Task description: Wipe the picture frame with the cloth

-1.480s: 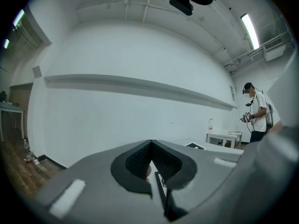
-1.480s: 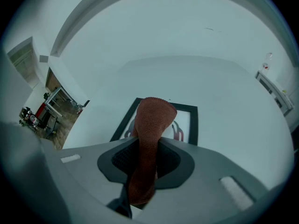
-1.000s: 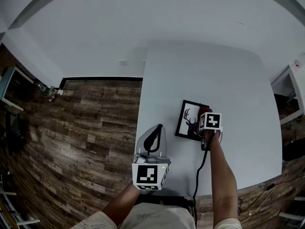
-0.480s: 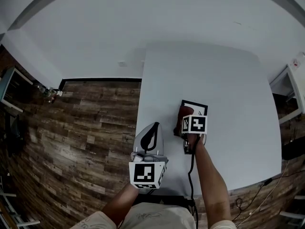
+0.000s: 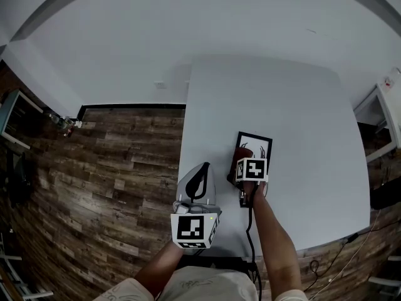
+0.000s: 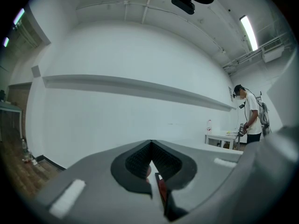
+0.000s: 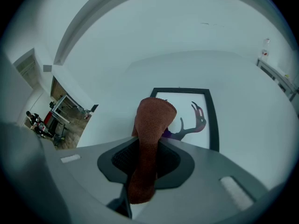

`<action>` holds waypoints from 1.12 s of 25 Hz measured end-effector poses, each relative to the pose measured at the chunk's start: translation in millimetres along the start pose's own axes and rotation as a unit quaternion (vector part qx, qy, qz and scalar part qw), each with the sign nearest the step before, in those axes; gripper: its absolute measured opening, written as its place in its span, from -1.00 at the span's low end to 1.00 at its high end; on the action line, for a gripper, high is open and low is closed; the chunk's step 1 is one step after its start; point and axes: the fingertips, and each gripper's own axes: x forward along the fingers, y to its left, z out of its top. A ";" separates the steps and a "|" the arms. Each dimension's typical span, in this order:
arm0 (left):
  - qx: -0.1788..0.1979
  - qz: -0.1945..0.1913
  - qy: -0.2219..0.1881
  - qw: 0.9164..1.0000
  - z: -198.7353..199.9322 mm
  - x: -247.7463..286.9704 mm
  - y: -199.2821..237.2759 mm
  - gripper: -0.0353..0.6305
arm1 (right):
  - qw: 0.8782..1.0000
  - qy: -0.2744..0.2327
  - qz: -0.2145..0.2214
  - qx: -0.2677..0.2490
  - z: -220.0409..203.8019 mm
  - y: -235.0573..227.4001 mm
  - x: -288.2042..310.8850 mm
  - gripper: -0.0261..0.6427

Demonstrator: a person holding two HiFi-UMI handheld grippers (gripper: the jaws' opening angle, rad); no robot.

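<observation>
— Has the right gripper (image 7: 148, 153) moved?
— Yes: clamped on the cloth (image 7: 152, 115), it has swept leftward across the picture frame (image 7: 212, 120) (flat on the table (image 5: 301, 105)). Wiping looks under way; the left gripper (image 6: 150, 157) hangs closed, empty.

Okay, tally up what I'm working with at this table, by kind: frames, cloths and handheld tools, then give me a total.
picture frame: 1
cloth: 1, clamped in the right tool
tools: 2, the right tool and the left tool, which holds nothing
Total: 4
</observation>
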 end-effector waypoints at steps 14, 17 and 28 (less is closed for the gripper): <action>-0.009 -0.026 0.012 1.000 -9.5 8.1 -29.4 -0.89 | 0.997 -0.002 -0.060 0.040 -16.1 -98.5 -41.0 -0.59; -0.009 -0.026 0.012 1.000 -9.6 8.3 -27.8 -0.89 | 0.997 -0.004 -0.070 0.040 -15.9 -104.2 -43.4 -0.59; -0.003 -0.024 0.009 1.000 -6.5 5.0 -28.6 -0.89 | 0.997 -0.004 -0.072 0.034 -18.5 -104.7 -45.0 -0.59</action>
